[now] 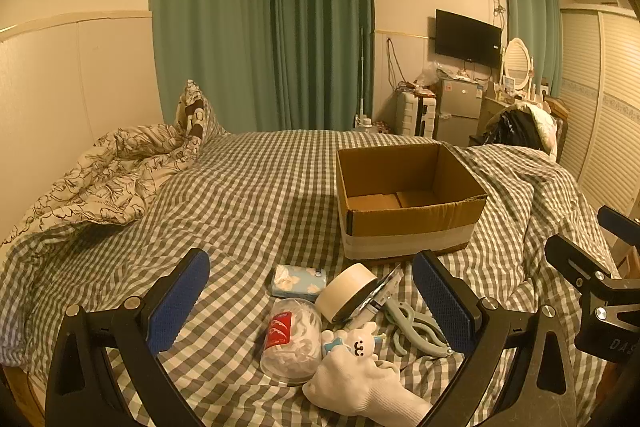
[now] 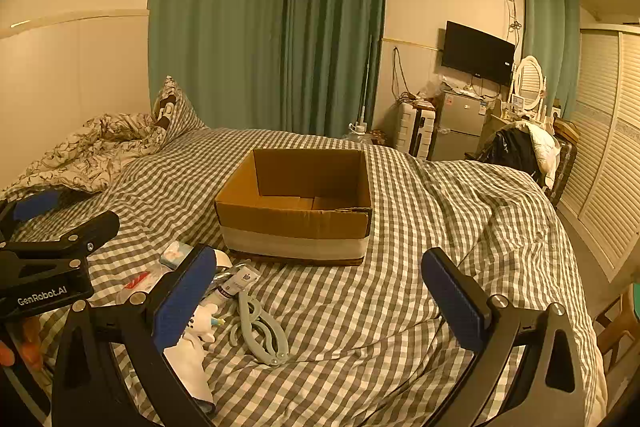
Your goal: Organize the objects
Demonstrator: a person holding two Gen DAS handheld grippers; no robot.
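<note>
**Both hand-held grippers open over bed, clutter beside empty box**

Left to right. Rumpled floral quilt (image 1: 108, 171) at far left of the bed (image 1: 256, 195), which has a grey-white checked cover. Left hand-held gripper (image 1: 310, 301) hovers low over the clutter, jaws spread wide, nothing between them. Clutter pile, near edge of bed: clear plastic jar (image 1: 291, 341) lying on its side with red label, light-blue tissue pack (image 1: 298, 281) just behind it, roll of tape (image 1: 347, 291) tilted on edge, leaning against a tube (image 1: 378, 297). In front: small white plush toy (image 1: 358, 341) touching a white glove (image 1: 360, 383). Right of those, grey-blue plastic clip (image 1: 418, 329) flat on the cover.

Open cardboard box (image 2: 296, 203) sits on the bed behind the pile, white tape band round its lower wall, nothing visible inside. Right hand-held gripper (image 2: 318, 301) held right of the pile, jaws wide apart, empty, over bare checked cover. The clip (image 2: 260, 331) lies near its left finger.
</note>
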